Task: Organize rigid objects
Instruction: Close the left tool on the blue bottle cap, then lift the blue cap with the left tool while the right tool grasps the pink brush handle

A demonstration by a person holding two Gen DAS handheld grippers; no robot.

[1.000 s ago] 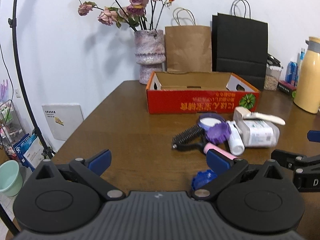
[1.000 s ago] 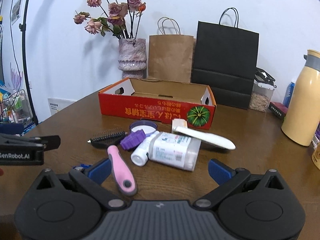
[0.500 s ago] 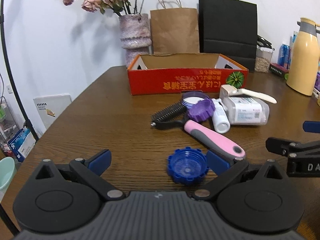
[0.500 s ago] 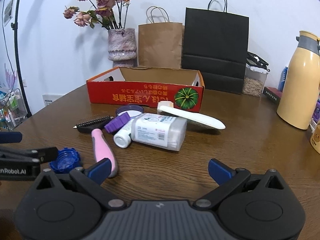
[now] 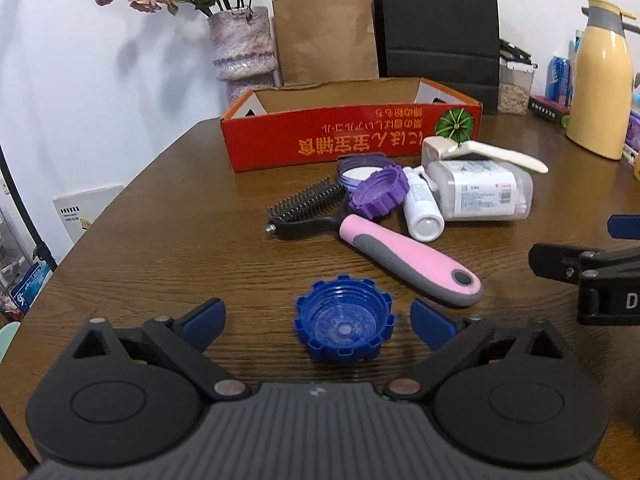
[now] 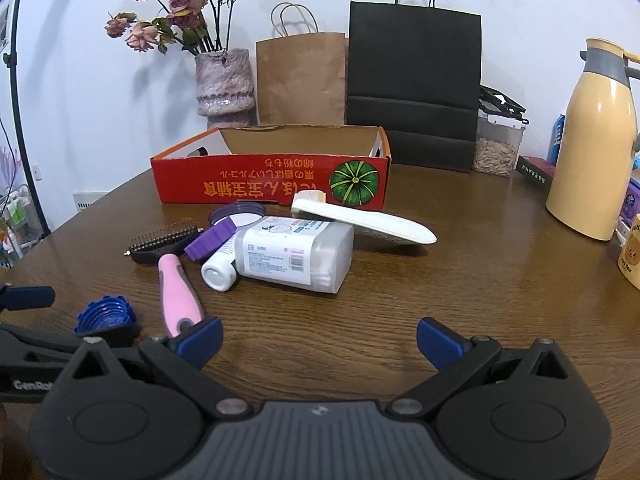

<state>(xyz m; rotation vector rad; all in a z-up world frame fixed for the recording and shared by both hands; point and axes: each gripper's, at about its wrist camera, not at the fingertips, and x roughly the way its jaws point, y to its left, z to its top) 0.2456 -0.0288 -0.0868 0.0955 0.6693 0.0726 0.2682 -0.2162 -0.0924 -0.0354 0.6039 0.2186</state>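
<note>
A blue ridged cap (image 5: 345, 330) lies open side up on the wooden table, between the pads of my left gripper (image 5: 318, 320); the jaws are closing and the pads stand clear of it. Behind it lie a pink-handled comb (image 5: 400, 254), a purple cap (image 5: 378, 194), a small white bottle (image 5: 422, 210), a clear labelled box (image 5: 480, 196) and a cream brush (image 5: 496, 154). A red cardboard tray (image 5: 348, 140) stands empty at the back. My right gripper (image 6: 320, 338) is open over bare wood, with the blue cap (image 6: 105, 314) to its left.
A vase of dried roses (image 6: 224, 80), a brown paper bag (image 6: 300, 80) and a black paper bag (image 6: 414, 88) line the wall. A yellow thermos (image 6: 592, 152), a jar of seeds (image 6: 496, 148) and a mug (image 6: 632, 256) stand at the right. The table edge curves at the left.
Both grippers have sunk and moved forward toward the pile. The blue cap, first half hidden behind the left gripper's right finger, now lies between the left pads, which have drawn slightly inward.
</note>
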